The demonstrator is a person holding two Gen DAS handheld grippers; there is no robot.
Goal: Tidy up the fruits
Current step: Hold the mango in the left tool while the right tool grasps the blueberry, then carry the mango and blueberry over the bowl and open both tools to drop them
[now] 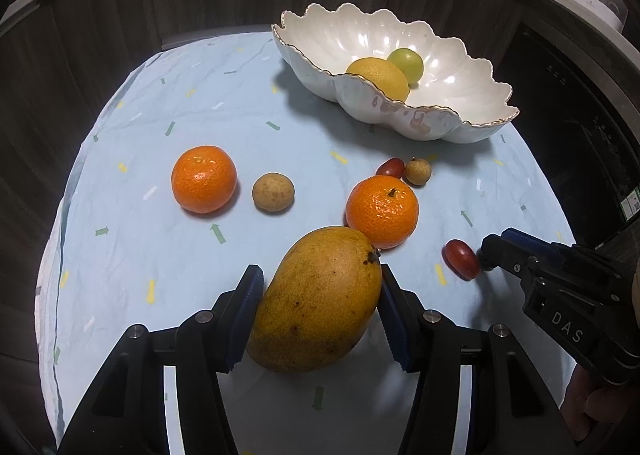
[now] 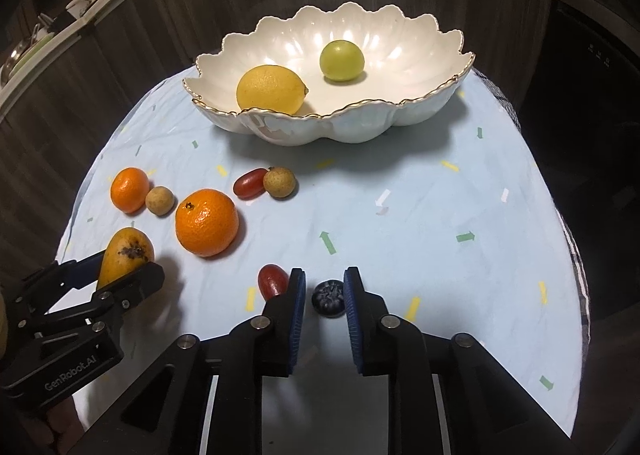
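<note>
The bench [image 2: 400, 215] carries a pale blue cloth printed with small arrows, and everything sits on it. Beyond both grippers stands the white scalloped bowl [image 2: 420, 67] with a gold rim; inside it lie a lemon [image 2: 270, 89] toward the near wall and a lime [image 2: 342, 59] farther back, apart from each other.

The left gripper [image 1: 320, 307] holds the mango [image 1: 320, 299], its blue pads pressed on either flank at a middling width. The left wrist view shows the mango's full length; the right wrist view shows only its stem end [image 2: 126, 255] poking past the left fingers.

Just past the mango's tip, touching it, sits a mandarin [image 1: 382, 211]. A second mandarin [image 1: 204, 179] lies ahead and left of the left gripper, with a longan [image 1: 273, 191] just beside it. Farther on, near the bowl, a second longan [image 1: 417, 171] touches a red grape tomato [image 1: 390, 167].

The right gripper [image 2: 324, 297] points down at a blueberry [image 2: 329, 299] lying between its narrow-set pads; a thin gap shows on each side, so I cannot tell that they press it. Only the right wrist view shows this berry. Another red grape tomato [image 2: 273, 281] rests against the outside of the right gripper's left finger; the left wrist view shows it at that gripper's tip.
</note>
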